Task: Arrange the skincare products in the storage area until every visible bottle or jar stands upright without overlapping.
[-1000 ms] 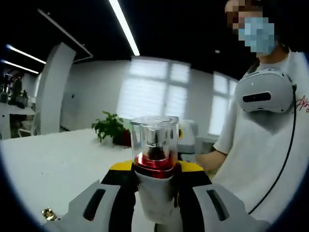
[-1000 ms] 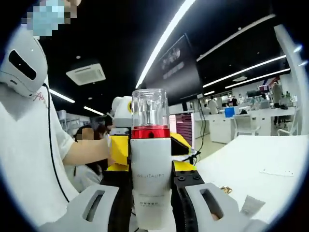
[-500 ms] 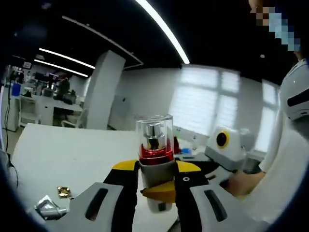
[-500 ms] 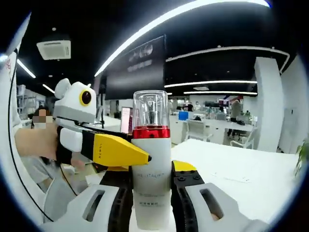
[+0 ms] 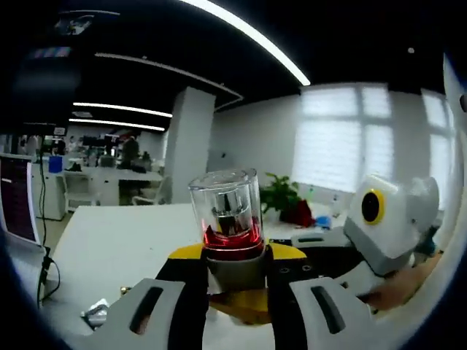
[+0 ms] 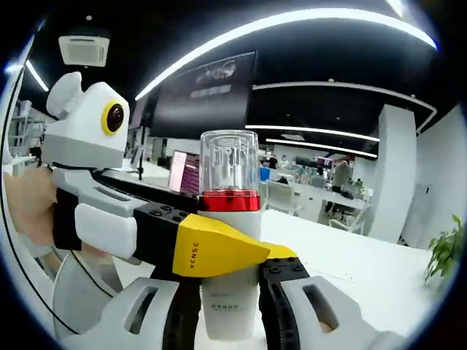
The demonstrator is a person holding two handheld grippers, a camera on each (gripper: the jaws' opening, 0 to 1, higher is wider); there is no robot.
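Bottle (image 6: 228, 248): centre frame, upright, held above the white surface (image 6: 350, 255).
Left hand-held gripper (image 5: 235, 292): clamped on the bottle.
Right hand-held gripper (image 6: 228, 306): clamped on it too.
Risk: uneven release between hands could tip it.

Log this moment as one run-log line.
object: pump bottle, upright, clear cap, red collar | right gripper: shut on bottle body | left gripper: shut on bottle below collar | surface: white table
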